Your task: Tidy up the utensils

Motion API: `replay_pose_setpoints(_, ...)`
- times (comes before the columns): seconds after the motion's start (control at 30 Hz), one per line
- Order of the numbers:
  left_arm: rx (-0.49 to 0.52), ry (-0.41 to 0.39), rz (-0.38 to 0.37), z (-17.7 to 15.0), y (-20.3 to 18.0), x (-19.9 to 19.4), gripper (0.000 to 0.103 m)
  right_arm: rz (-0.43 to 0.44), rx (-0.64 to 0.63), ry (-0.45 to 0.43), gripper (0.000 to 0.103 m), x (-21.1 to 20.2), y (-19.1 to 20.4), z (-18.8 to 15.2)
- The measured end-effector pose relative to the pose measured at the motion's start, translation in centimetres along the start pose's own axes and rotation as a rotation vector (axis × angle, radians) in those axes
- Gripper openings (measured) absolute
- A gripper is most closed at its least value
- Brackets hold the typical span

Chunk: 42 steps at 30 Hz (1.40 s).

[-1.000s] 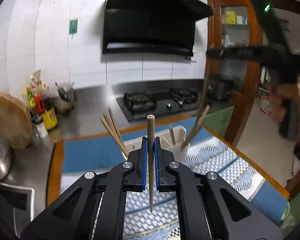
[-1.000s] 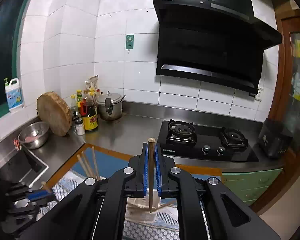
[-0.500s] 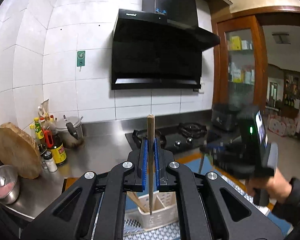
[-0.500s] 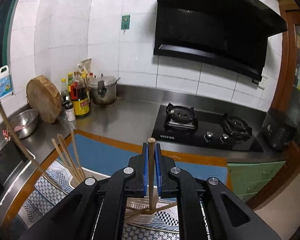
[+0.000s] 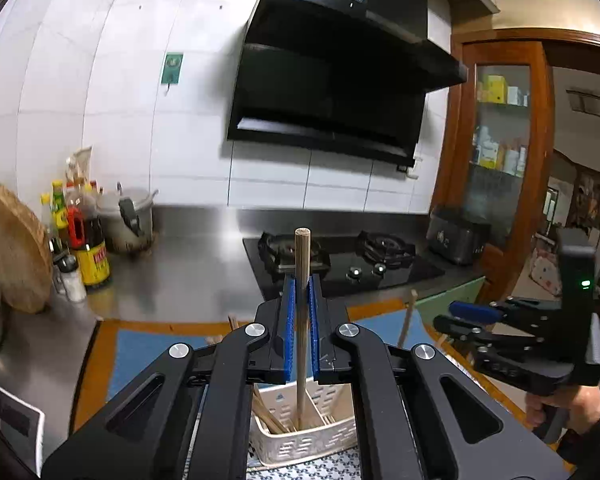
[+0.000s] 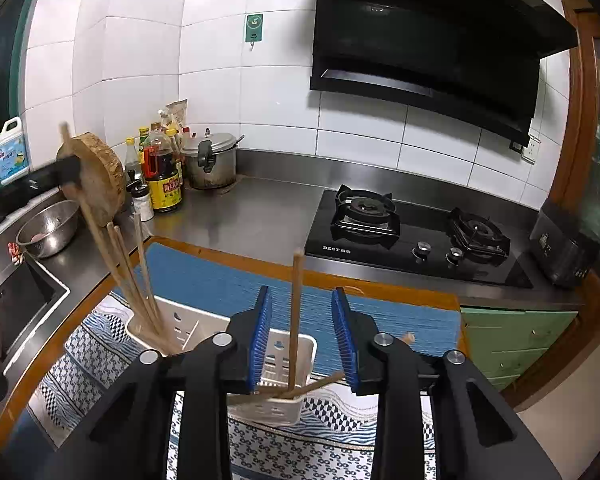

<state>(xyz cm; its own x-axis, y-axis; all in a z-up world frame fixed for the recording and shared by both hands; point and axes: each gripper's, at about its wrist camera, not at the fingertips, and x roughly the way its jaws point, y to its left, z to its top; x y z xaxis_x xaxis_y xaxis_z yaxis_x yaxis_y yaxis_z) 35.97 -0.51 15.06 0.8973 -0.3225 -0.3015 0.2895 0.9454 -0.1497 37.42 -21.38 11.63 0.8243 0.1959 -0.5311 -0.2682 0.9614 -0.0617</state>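
Observation:
A white slotted utensil basket (image 5: 300,440) stands on the patterned cloth, also in the right wrist view (image 6: 276,360). My left gripper (image 5: 301,320) is shut on a wooden chopstick (image 5: 301,280), held upright with its lower end inside the basket. My right gripper (image 6: 303,340) is open above the basket; a chopstick (image 6: 296,312) stands free between its jaws with its tip in the basket. Several chopsticks (image 6: 132,280) lean in the basket's left compartment. The right gripper also shows in the left wrist view (image 5: 472,320).
A blue mat (image 6: 220,280) and patterned cloth (image 6: 300,448) cover the wooden table. Behind are a steel counter, gas hob (image 6: 412,232), sauce bottles (image 6: 162,176), pot (image 6: 210,160), round chopping block (image 6: 96,176), metal bowl (image 6: 48,228) and sink. A green cabinet (image 6: 516,340) stands at right.
My right gripper has opened and let go of its chopstick, which now stands in the basket. My left gripper has lowered its chopstick into the basket.

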Motion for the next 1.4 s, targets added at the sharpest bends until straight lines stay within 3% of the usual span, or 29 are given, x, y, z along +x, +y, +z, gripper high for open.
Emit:
replay_pose_setpoints(0.17,-0.002,0.060,-0.007,-1.8,0.4,1.4,0.006,0.018,-0.012,0.018,0.044,-0.8,0.6,-2.1)
replay_pose_setpoints(0.37,0.019,0.070,0.011,-2.7,0.3,0.5,0.011,0.042,-0.023,0.047,0.055,-2.2,1.5,-4.9)
replay_pose_setpoints(0.4,0.020,0.070,0.009,-2.6,0.3,0.4,0.014,0.048,-0.020,0.053,0.059,-2.7,1.7,-5.5)
replay_pose_setpoints(0.47,0.027,0.063,0.026,-2.7,0.0,-0.6,0.036,0.058,-0.015,0.056,0.064,-3.3,2.1,-6.4)
replay_pose_setpoints(0.53,0.036,0.049,0.035,-3.1,-0.3,-2.0,0.046,0.065,-0.015,0.060,0.068,-4.3,2.7,-7.5)
replay_pose_setpoints(0.6,0.032,0.052,0.029,-3.5,-0.4,-3.2,0.049,0.074,-0.011,0.065,0.072,-5.3,3.3,-8.7)
replay_pose_setpoints(0.67,0.026,0.056,0.026,-4.3,-0.5,-4.6,0.059,0.076,-0.009,0.072,0.074,-6.1,3.8,-9.8)
replay_pose_setpoints(0.87,0.017,0.077,0.053,-8.6,-1.0,-9.1,0.078,0.065,0.010,0.083,0.083,-8.9,5.1,-13.3)
replay_pose_setpoints(0.97,0.000,0.091,0.059,-10.8,-1.2,-11.1,0.084,0.070,0.031,0.091,0.086,-10.1,5.7,-14.9)
replay_pose_setpoints(1.13,0.020,0.113,0.079,-14.1,-2.2,-14.1,0.086,0.084,0.073,0.105,0.089,-11.8,6.5,-17.6)
replay_pose_setpoints(1.23,0.039,0.116,0.094,-15.8,-2.9,-15.9,0.095,0.077,0.092,0.110,0.090,-12.6,6.9,-19.1)
replay_pose_setpoints(1.4,0.038,0.120,0.078,-18.5,-4.1,-18.7,0.097,0.072,0.115,0.119,0.091,-14.1,7.6,-21.3)
